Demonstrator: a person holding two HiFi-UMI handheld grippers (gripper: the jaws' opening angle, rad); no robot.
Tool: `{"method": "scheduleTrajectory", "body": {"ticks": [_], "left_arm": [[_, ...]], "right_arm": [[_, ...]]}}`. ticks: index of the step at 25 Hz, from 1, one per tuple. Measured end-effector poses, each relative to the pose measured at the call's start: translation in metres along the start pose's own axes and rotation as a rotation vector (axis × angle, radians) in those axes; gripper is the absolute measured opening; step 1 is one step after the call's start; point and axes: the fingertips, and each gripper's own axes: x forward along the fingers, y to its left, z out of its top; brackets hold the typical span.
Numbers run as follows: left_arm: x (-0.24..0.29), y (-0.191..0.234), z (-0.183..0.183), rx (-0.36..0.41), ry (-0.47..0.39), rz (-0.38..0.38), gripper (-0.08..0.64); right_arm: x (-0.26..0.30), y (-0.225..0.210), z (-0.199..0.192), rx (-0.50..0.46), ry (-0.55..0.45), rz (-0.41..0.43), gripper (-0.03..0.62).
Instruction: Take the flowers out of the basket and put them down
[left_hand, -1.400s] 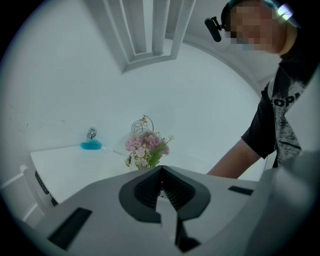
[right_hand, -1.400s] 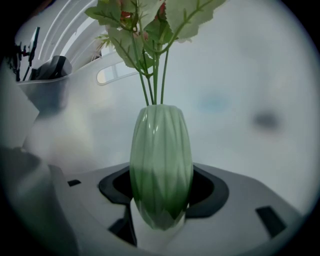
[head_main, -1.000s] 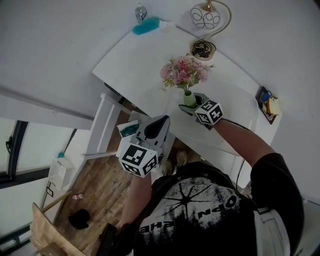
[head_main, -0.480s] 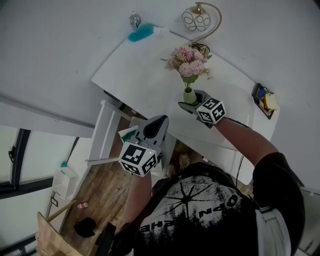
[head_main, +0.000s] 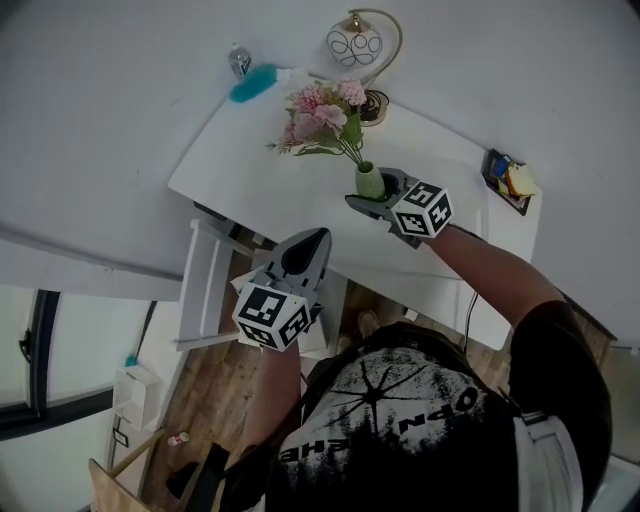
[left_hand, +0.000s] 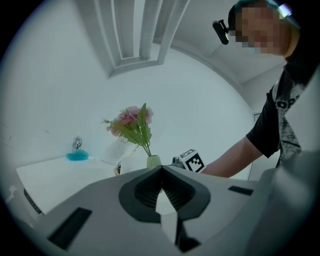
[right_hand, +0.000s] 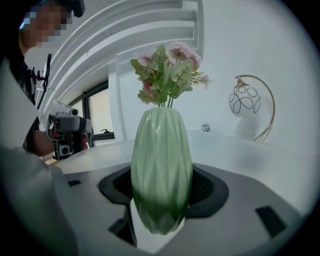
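Flowers (head_main: 322, 115) stand in a green vase (head_main: 369, 182) over the white bench (head_main: 250, 160). They're upright because my right gripper (head_main: 378, 198) has its fingers (right_hand: 212, 190) clamped on the vase belly, not the stems; can't tell if the base touches the bench. Left gripper (head_main: 316, 238) hangs off the near edge, fingers (left_hand: 142, 192) closed on nothing, well clear, so I judge this a one-handed set-down.

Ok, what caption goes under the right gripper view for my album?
The right gripper holds a ribbed green vase of pink flowers at a white table, with a gold-arched lamp behind.
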Motion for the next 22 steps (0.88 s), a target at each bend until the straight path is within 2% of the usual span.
{"method": "scheduleTrajectory", "body": {"ticks": [13, 22], "left_arm": [[-0.010, -0.028, -0.004, 0.024, -0.002, -0.123, 0.012], [-0.014, -0.054, -0.009, 0.050, 0.013, -0.216, 0.012]], "right_arm": [[-0.066, 0.022, 0.066, 0.041, -0.152, -0.047, 0.272], [-0.109, 0.041, 0.094, 0.006, -0.221, -0.119, 0.272]]}}
